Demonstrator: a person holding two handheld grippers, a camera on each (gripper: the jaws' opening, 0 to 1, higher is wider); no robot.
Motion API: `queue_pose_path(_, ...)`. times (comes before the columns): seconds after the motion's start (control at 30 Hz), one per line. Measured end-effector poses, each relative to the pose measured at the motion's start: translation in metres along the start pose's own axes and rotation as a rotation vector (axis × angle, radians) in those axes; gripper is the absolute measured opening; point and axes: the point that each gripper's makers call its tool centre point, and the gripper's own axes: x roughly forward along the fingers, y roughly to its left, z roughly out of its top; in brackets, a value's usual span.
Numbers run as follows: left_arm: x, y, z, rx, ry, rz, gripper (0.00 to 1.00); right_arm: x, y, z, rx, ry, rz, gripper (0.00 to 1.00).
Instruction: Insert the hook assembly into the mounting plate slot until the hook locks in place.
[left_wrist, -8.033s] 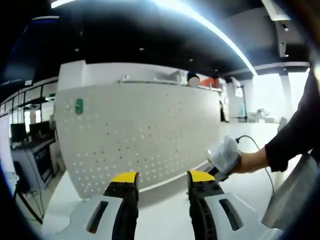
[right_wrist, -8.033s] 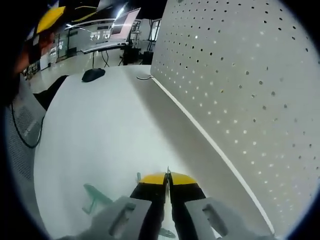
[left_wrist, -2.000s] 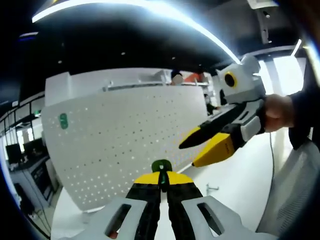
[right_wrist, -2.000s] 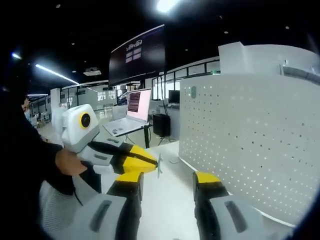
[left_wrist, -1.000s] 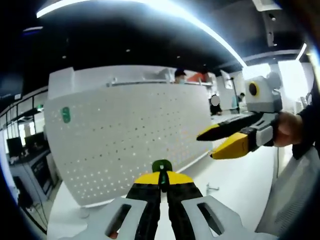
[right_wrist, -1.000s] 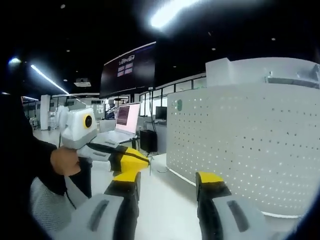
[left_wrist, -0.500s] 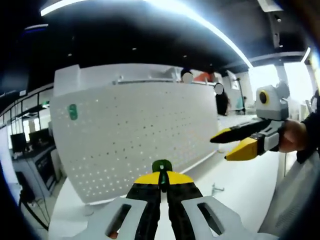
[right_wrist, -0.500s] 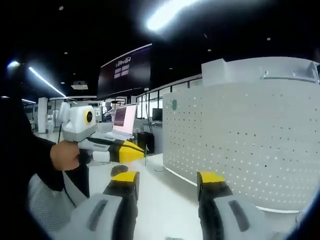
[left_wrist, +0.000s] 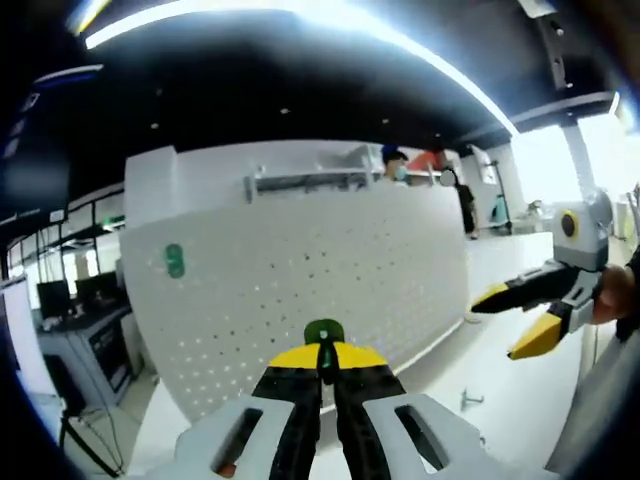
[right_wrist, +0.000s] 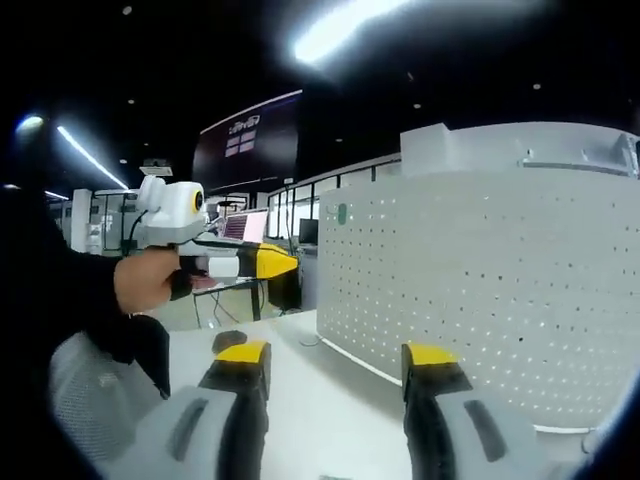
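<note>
1. Hook (left_wrist: 323, 333), green, sits pinched between our left gripper's (left_wrist: 321, 362) closed jaws, facing the pegboard (left_wrist: 300, 290).
2. We hold the right gripper (right_wrist: 335, 362) wide open above the desk (right_wrist: 310, 400).
3. Pegboard stands along the desk's far edge.

Green hook (left_wrist: 323, 333) sits pinched at bottom center; white pegboard plate (left_wrist: 300, 290) stands upright behind it, mid-frame.
</note>
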Motion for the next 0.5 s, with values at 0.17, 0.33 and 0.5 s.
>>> queue_pose_path(0.17,0.009,0.014,0.012,-0.008,-0.020,0.020,0.03,-0.001,-0.003,0.001,0.000,-0.005,-0.014,0.54)
queue_pose_path(0.33,0.018,0.030,0.026,-0.013,-0.045,0.050,0.03,0.000,-0.002,0.001,-0.009,-0.003,-0.010,0.55)
queue_pose_path(0.5,0.027,0.046,0.043,-0.013,-0.076,0.082,0.03,0.000,-0.001,0.001,-0.007,-0.002,-0.007,0.56)
